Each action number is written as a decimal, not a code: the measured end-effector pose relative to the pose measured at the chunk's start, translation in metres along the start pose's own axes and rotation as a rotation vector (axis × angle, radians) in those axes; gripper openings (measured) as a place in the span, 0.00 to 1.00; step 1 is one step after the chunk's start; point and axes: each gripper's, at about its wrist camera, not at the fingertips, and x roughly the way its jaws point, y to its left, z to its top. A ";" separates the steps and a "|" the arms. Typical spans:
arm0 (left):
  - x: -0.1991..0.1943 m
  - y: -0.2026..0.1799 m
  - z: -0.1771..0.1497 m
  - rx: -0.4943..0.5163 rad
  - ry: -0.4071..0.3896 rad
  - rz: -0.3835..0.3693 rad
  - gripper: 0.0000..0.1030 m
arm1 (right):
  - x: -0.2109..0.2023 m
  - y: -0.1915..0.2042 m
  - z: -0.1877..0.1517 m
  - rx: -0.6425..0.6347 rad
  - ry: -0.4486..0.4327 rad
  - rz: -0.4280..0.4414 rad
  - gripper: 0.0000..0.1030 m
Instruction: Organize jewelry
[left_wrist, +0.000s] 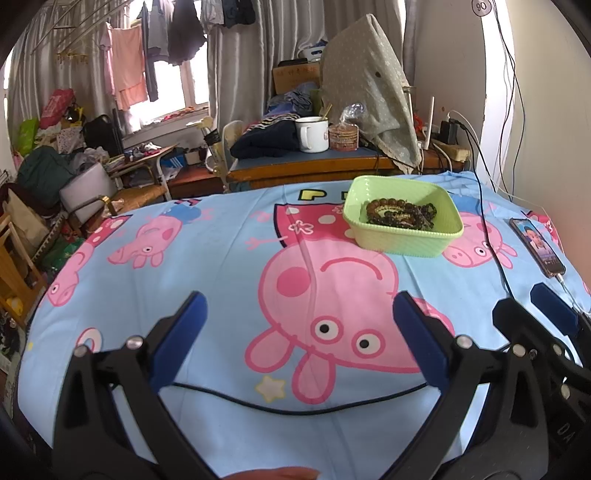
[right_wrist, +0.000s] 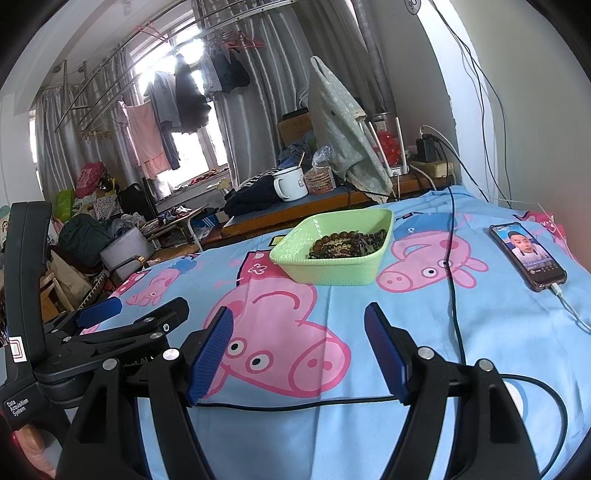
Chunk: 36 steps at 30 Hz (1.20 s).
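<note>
**A:** What is in front of the two tools?

**B:** A surface covered by a light blue sheet (left_wrist: 207, 258) printed with pink cartoon pigs. From the pictures I cannot tell whether it is a tabletop or a bed. Toward the far side sits a pale green plastic basket (left_wrist: 402, 242), square with sloping walls. Inside it lies a heap of beaded bracelets (left_wrist: 400, 214), dark brown and black, some with lighter beads, tangled together against the back and right of the basket floor.

**A:** And the tools themselves?

**B:** The left tool (left_wrist: 299, 328) hovers low over the near part of the sheet, its two blue-padded fingers spread wide with nothing between them. The right tool (right_wrist: 299, 345) is beside it, also spread apart and empty. Both are well short of the basket. In the right wrist view the left tool appears at the left edge.

**A:** Anything else on the sheet?

**B:** A smartphone (right_wrist: 528, 258) lies to the right of the basket, screen lit and showing a man's face, with a white charging cable plugged in. A black cable (right_wrist: 452, 258) runs across the sheet between basket and phone, then curves along the near edge under both tools. Behind the sheet a wooden desk carries a white enamel mug (left_wrist: 312, 133).
</note>
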 end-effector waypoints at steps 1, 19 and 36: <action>0.000 0.000 -0.001 0.001 0.001 -0.001 0.94 | 0.000 0.000 0.000 0.001 0.002 0.000 0.44; 0.004 0.005 -0.007 0.019 0.009 -0.008 0.94 | 0.001 -0.002 -0.001 0.008 0.008 -0.003 0.44; 0.005 0.002 -0.006 0.021 0.012 -0.011 0.94 | 0.001 -0.002 -0.001 0.008 0.008 -0.004 0.44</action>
